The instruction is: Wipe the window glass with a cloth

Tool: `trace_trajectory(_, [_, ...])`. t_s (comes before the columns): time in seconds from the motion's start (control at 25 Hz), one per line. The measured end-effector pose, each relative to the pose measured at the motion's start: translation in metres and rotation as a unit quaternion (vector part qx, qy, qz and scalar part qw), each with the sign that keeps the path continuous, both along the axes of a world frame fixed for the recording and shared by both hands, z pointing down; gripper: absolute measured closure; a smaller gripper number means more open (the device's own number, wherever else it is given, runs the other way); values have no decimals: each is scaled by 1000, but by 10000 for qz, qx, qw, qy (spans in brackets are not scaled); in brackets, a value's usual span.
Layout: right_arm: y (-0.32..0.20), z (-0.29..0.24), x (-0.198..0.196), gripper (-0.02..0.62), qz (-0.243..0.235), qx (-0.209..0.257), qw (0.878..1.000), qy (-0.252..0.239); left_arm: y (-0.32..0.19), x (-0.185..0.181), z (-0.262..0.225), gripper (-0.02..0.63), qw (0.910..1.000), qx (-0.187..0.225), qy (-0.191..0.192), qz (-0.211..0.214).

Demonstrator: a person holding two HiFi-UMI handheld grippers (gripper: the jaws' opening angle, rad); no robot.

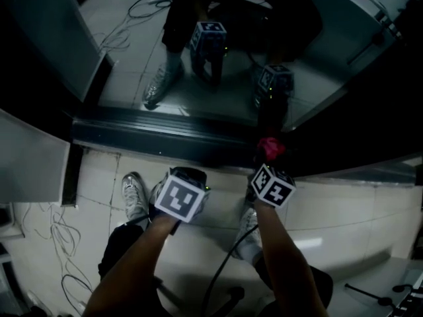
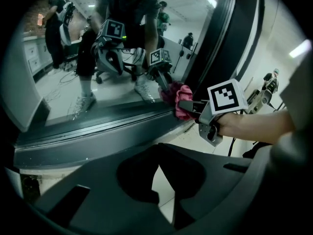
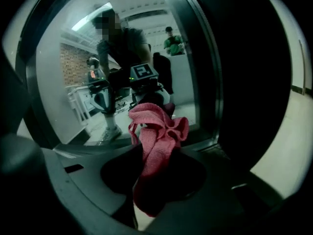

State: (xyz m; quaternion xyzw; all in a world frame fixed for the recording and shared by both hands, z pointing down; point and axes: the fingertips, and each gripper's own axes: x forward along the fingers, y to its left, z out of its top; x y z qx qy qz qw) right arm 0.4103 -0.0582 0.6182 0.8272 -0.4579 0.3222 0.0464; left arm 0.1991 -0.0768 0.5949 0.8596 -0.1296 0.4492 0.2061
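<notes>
A crumpled pink cloth (image 1: pixel 269 148) sits in my right gripper (image 1: pixel 267 156), which is shut on it. The cloth touches the bottom of the window glass (image 1: pixel 198 65), just above the dark lower frame (image 1: pixel 158 132). In the right gripper view the cloth (image 3: pixel 157 141) stands up between the jaws against the glass (image 3: pixel 98 82). The left gripper view shows the cloth (image 2: pixel 180 98) and the right gripper (image 2: pixel 188 105) at the pane's lower right corner. My left gripper (image 1: pixel 187 175) hangs lower and to the left, off the glass, jaws together and empty (image 2: pixel 159 149). The glass mirrors both grippers and the person.
A thick dark upright frame (image 3: pixel 234 82) borders the pane on the right. Loose cables (image 1: pixel 58 238) lie on the tiled floor at the left, beside a grey panel (image 1: pixel 30 164). The person's shoes (image 1: pixel 134 195) stand close to the wall under the window.
</notes>
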Motion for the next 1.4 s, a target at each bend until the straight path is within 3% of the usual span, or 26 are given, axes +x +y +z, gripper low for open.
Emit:
trace_trajectory(0.28, [-36, -3, -58, 479, -866, 63, 9962, -94, -9, -19, 1, 601, 9999, 30, -37, -124])
trace_trajectory(0.64, [-58, -36, -124, 480, -1771, 300, 9837, -101, -41, -35, -51, 601, 9934, 521, 849, -574])
trace_trajectory(0.8, [-55, -90, -156, 480, -2068, 654, 9762, -55, -46, -32, -104, 602, 9839, 919, 1417, -577])
trace_trajectory(0.96, [-54, -163, -174, 479, -2414, 1144, 9635, 170, -50, -33, -143, 601, 9756, 1211, 1725, -616])
trace_trajectory(1.12, [-38, -226, -192, 479, -2539, 1524, 9543, 401, -43, -41, -184, 601, 9691, 1367, 1959, -613])
trace_trajectory(1.4, [16, -329, -215, 479, -2618, 2110, 9387, 760, -11, -48, -282, 601, 9491, 1650, 2603, -643])
